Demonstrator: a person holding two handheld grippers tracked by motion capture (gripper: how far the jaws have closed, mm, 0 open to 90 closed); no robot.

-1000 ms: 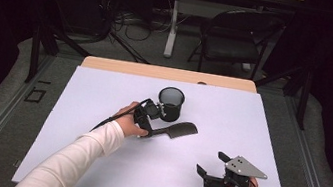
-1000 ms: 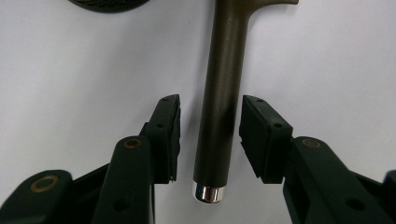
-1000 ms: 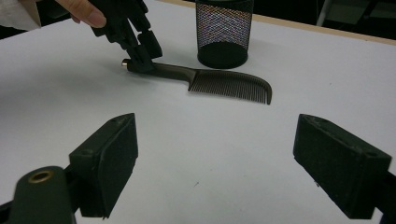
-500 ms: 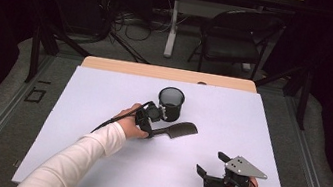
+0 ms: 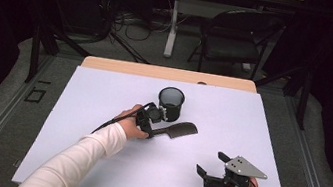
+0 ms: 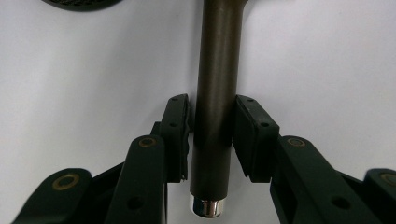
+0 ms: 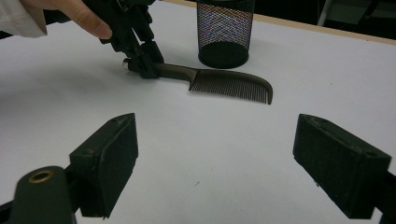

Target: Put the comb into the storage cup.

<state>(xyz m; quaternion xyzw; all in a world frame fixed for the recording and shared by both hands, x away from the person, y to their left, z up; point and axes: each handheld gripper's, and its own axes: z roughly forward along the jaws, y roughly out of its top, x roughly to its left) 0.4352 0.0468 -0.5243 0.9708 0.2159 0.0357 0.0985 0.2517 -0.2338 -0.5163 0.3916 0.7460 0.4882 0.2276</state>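
Dark room, white table (image 5: 92, 163). Comb (image 5: 176, 130) lay mid-table, just before mesh cup (image 5: 171, 103), long axis along my left gripper (image 6: 211, 135); jaws just closing around handle, slim gaps remained. Right gripper (image 5: 211, 167) idle, wide open, empty, near front edge.

Comb (image 5: 181, 131) on the table (image 5: 251, 122), just before the mesh cup (image 5: 171, 103) (handle leftward)

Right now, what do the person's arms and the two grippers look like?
The left arm wears a white long sleeve. The left gripper is black, with a black cable trailing from it. The right gripper is black too, topped by a grey three-cornered plate. Each has two blocky black fingers with brass-coloured pivot rivets.
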